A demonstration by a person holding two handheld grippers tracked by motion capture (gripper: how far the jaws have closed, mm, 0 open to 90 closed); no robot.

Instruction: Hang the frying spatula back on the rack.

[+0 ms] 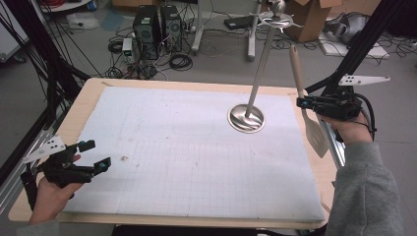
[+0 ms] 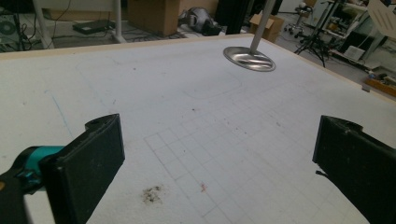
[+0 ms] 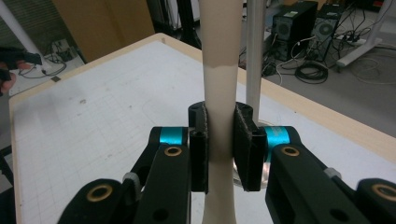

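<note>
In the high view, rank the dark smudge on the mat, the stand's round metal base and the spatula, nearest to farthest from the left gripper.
From the left gripper:
1. dark smudge, just right of its jaws.
2. round metal base, mid-right on the mat.
3. spatula, at the table's right edge, clamped in the right gripper.

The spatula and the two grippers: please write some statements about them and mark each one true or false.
1. The right gripper is shut on the spatula by its handle. True.
2. The spatula lies flat on the mat. False: it is held off the white mat, handle up and slotted blade down.
3. The left gripper holds the metal stand. False: its jaws are open and empty, low over the mat.
4. The metal stand rests with its round base on the mat. True.
</note>
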